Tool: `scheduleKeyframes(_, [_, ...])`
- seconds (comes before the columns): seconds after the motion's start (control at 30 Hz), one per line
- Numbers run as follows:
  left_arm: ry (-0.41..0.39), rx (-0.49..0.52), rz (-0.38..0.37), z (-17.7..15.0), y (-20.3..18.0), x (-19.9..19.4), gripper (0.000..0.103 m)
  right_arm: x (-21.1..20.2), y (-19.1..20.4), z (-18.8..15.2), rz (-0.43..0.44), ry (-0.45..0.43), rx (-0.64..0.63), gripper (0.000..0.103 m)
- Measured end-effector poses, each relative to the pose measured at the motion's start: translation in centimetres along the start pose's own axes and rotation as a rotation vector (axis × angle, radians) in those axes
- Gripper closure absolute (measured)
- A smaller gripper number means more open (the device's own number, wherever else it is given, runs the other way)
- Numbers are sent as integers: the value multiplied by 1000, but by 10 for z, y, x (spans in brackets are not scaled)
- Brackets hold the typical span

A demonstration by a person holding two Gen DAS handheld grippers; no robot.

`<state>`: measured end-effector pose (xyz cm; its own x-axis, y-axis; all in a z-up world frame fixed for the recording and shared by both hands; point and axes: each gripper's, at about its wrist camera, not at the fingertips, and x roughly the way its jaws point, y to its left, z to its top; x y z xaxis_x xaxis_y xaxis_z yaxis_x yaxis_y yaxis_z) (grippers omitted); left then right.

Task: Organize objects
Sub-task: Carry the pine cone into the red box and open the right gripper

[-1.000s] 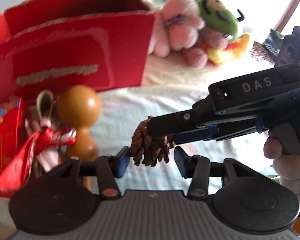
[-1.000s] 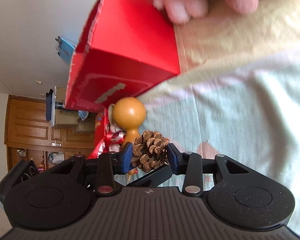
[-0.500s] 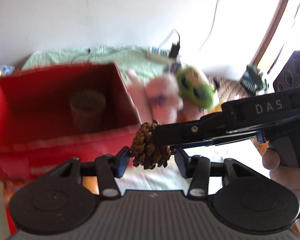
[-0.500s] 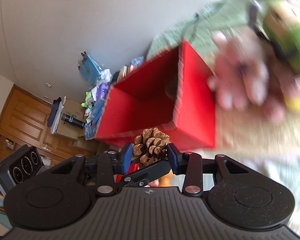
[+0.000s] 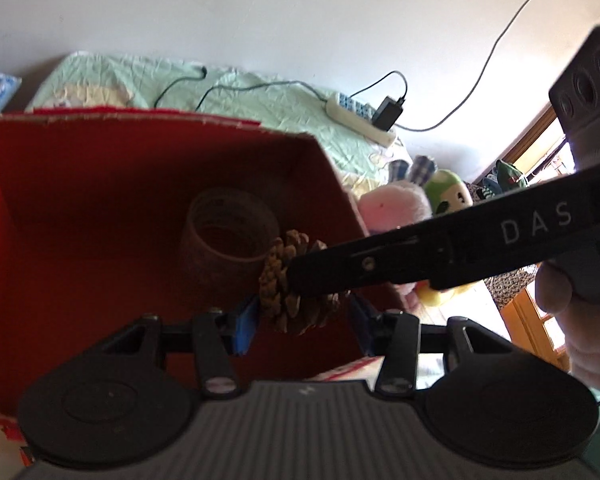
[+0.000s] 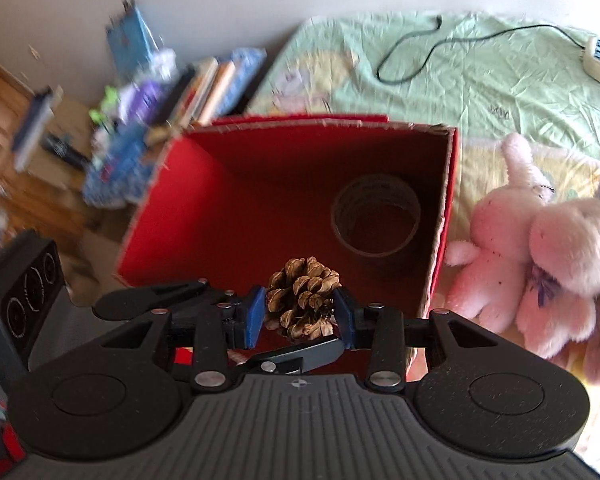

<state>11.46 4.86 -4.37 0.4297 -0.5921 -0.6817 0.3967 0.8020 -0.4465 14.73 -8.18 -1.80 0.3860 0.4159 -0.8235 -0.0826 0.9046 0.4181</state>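
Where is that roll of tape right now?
The roll of tape stands inside the red box, near its right wall in the right wrist view, beyond the pinecone held in the right gripper.

- We see a brown, open-scaled pinecone (image 6: pixel 302 298) held above the box's open top.
- Our red box (image 6: pixel 440 240) sits upright on the bed, a tape roll (image 6: pixel 376 216) inside.
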Motion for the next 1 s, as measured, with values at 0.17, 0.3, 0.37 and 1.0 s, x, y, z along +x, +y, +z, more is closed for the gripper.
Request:
scheduleKeyframes(0.17, [68, -5, -8, 3, 5, 21, 54, 26, 6, 13, -86, 111, -36, 63])
scheduleKeyframes(0.3, [126, -14, -34, 2, 11, 35, 54, 42, 14, 16, -168, 181, -89, 63])
scheduleKeyframes(0.37, [140, -7, -34, 2, 12, 38, 53, 50, 17, 16, -201, 213, -109, 63])
scheduleKeyframes(1.0, [191, -15, -44, 0, 28, 45, 47, 99, 32, 11, -356, 406, -300, 65])
